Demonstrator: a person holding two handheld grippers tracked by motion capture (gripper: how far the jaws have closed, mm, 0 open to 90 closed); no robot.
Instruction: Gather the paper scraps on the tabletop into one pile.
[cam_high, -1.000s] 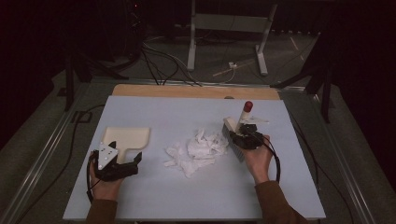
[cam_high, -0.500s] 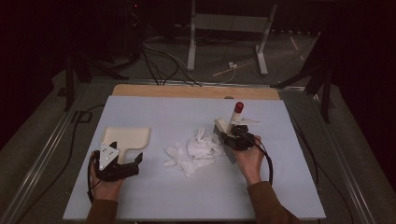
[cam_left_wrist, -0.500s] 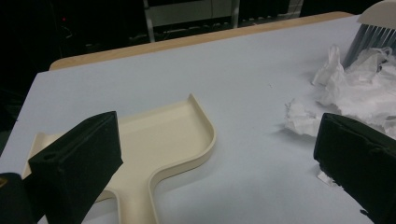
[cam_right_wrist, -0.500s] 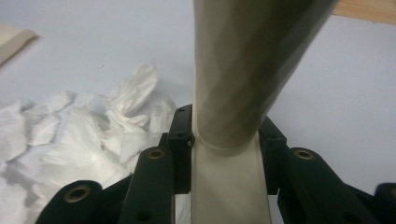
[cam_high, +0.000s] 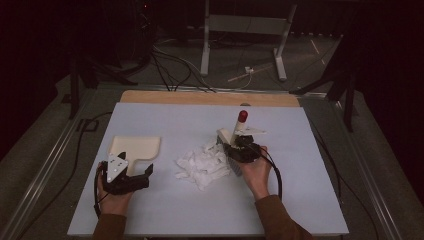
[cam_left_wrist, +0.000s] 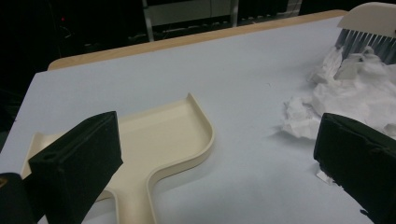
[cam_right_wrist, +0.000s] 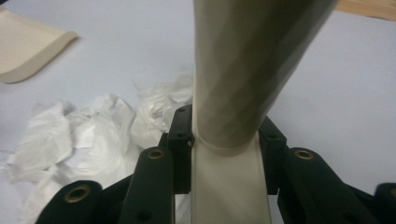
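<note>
Surface: a pale blue-grey table top (cam_high: 165, 120) with a wooden strip (cam_high: 200, 97) along its far edge is lying under dim light.
Room: dark floor beyond the table is carrying black cables (cam_high: 170, 75) and a white metal stand (cam_high: 245, 30).
Dustpan: the cream dustpan (cam_high: 135, 149) is lying flat at the left, its handle pointing toward the left gripper (cam_high: 131, 176).
Paper: crumpled white paper (cam_high: 202, 164) is lying mid-table, touching the brush bristles (cam_left_wrist: 369, 44).
Left gripper: jaws are standing wide apart, holding nothing, just short of the dustpan handle.
Right gripper: the right gripper (cam_high: 239, 150) is clamping the cream brush handle (cam_right_wrist: 233, 93), red tip (cam_high: 243, 116) pointing up.
Change: the right gripper and brush are sitting closer to the paper than one second ago; the left gripper is staying in place.
</note>
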